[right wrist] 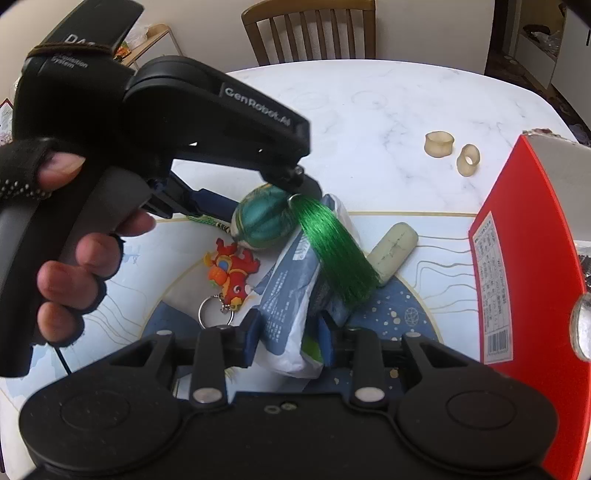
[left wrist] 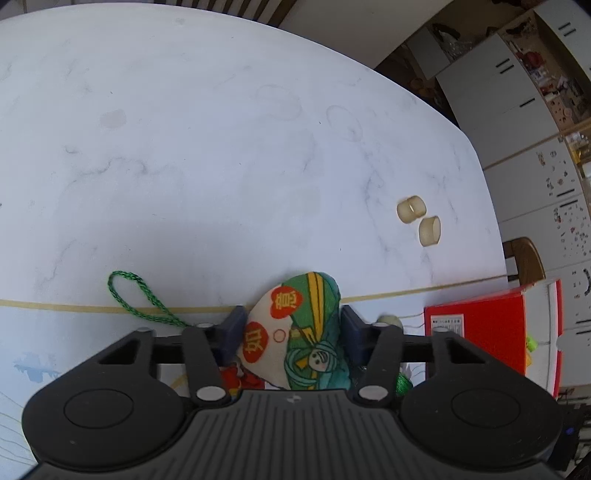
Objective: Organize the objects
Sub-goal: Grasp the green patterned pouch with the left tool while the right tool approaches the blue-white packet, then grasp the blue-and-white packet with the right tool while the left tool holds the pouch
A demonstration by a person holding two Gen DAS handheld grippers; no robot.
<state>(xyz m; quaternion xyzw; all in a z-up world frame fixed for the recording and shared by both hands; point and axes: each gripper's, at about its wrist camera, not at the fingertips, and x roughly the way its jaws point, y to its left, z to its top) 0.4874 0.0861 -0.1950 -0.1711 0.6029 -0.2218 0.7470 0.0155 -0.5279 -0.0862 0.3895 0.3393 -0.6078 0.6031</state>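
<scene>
My left gripper is shut on a stuffed fabric charm, white and green with red Chinese characters. Its green cord loop lies on the table to the left. In the right wrist view the charm hangs in the left gripper with a green tassel trailing down. My right gripper is shut on a white and blue plastic packet. A red dragon keychain lies on the mat to the left of the packet.
A red box stands open at the right; it also shows in the left wrist view. Two beige rings lie on the white marble table. A beige eraser-like block lies on the blue mat. A wooden chair stands behind.
</scene>
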